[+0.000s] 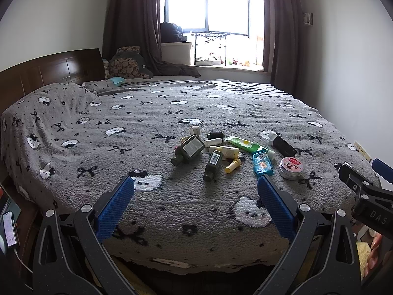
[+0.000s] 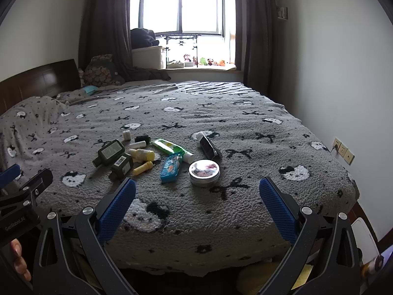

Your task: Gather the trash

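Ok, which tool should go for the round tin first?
Probably the right tool: the round tin lies just ahead of its open fingers, nearest of the pile. From the left tool the tin sits off to the right, beyond its right finger.

On the bed: 2 dark green bottles, 2 yellow containers, 1 green tube, 1 round tin, 1 blue packet, 1 black box.

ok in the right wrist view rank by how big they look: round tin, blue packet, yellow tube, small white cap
1. round tin
2. blue packet, close to the tin
3. yellow tube
4. small white cap, farthest back, so it may look smaller than it is
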`<state>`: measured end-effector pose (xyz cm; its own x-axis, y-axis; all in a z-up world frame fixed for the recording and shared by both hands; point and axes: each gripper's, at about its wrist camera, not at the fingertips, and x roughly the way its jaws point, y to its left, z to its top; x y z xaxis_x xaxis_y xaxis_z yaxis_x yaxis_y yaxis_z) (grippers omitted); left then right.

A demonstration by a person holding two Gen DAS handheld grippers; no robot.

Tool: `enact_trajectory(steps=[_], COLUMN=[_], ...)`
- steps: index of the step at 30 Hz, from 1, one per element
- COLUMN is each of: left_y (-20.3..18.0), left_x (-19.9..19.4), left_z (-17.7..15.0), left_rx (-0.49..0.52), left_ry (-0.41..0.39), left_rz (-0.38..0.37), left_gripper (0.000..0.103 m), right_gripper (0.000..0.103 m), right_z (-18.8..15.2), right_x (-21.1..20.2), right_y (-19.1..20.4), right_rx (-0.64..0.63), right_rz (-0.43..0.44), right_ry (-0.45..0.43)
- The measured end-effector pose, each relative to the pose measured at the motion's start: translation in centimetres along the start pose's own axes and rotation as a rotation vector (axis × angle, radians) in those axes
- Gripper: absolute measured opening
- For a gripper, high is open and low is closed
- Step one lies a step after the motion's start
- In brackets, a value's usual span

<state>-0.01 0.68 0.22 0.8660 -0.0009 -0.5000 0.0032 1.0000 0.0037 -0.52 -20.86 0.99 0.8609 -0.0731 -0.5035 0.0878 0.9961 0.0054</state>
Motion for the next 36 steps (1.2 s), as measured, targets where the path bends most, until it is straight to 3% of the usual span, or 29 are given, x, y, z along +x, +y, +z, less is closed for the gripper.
enact_trajectory(steps=[36], left_y=[-0.4], left_x=[-0.6], left_z=[1.2], left_rx=[0.001], left_ry=[-0.009], left_rz=[0.003], left_gripper=[0.095], right_gripper=[0.101], right_z=[0.6], right_x=[-0.4], right_y=[0.4], right_rx=[-0.006], right_rz=[0.01], right_ry=[-0.008])
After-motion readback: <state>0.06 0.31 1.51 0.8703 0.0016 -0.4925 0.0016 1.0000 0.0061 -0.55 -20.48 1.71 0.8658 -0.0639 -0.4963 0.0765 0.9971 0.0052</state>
